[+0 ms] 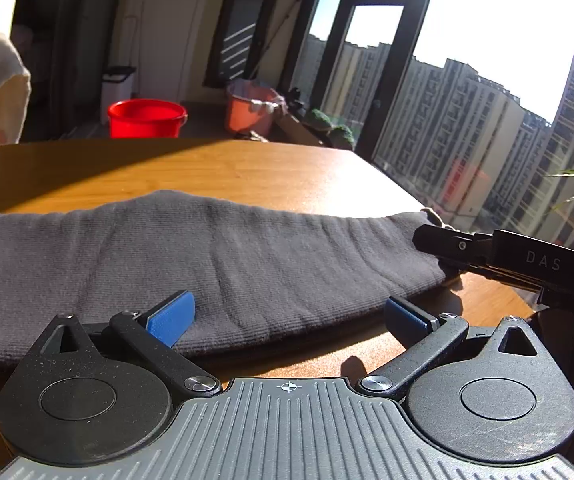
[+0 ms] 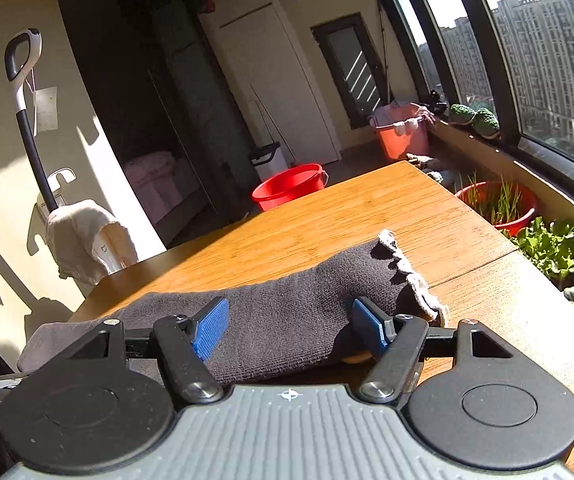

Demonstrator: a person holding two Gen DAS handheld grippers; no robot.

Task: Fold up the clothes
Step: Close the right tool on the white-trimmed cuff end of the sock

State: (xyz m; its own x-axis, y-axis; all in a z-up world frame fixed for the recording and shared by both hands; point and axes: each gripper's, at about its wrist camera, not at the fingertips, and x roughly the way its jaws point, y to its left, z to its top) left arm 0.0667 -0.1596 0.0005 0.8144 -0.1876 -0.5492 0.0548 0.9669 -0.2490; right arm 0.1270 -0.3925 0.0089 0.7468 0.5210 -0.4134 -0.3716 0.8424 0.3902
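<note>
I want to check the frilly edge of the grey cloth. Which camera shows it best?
The right wrist view: the frilly edge runs in full along the grey cloth end. The left wrist view shows only its tip.

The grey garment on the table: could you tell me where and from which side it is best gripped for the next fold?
Probably the frilled end of the grey garment. It lies as a long flat band on the wooden table, and that end's corners are free. The open right gripper already straddles it there; come in low from the near edge. The left gripper is open too.

Grey garment (image 1: 207, 256) cut off at left edge, layers perhaps hidden
</note>
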